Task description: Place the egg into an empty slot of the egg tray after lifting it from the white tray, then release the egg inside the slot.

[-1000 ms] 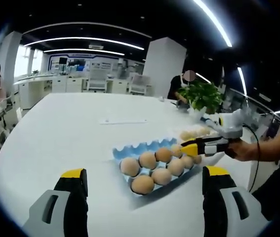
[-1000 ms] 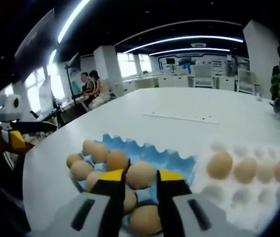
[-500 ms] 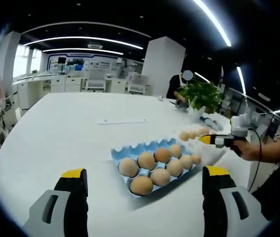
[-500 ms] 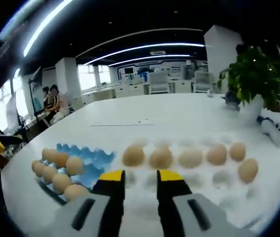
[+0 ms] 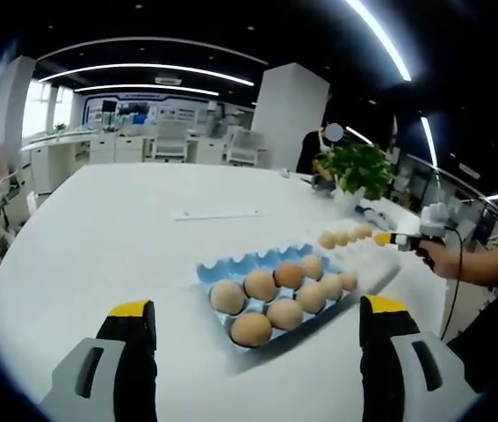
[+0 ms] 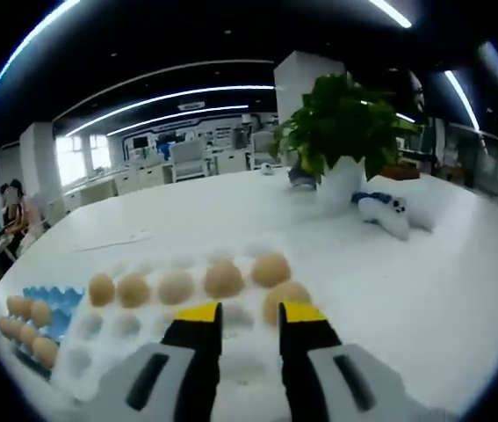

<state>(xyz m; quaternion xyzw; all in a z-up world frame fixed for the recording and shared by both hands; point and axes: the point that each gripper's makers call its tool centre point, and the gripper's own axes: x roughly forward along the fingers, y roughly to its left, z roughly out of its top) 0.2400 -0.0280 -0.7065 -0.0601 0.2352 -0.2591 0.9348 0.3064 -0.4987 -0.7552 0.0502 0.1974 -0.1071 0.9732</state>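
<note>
Left jaws: left gripper [image 5: 253, 321] held wide apart, nothing between the yellow-tipped jaws, above the white surface [image 5: 99, 237].
Blue egg tray: blue egg tray [image 5: 231, 268] lies ahead of and between the left jaws, carrying eight brown eggs; the nearest egg [image 5: 253, 328] sits at its near edge. In the right gripper view the same tray [image 6: 42, 299] is far left of the right jaws.
White tray: white tray [image 5: 373, 264] touches the blue tray's far right end, ahead of the right-hand jaw of the left gripper. In the right gripper view it [image 6: 126, 338] spreads left of and ahead of the right jaws, with a row of five eggs across its far side.
Right jaws: right gripper [image 6: 249, 314] narrowly parted and empty; in the left gripper view it [image 5: 385, 238] hovers over the white tray, held by a hand [image 5: 446, 259].
Egg at the jaws: one egg [image 6: 285, 294] in the white tray, just beyond the right-hand jaw tip, partly hidden by it.
Background: potted plant [image 6: 341, 132] ahead and right of the right jaws; small white and blue object [image 6: 380, 214] beside it.
</note>
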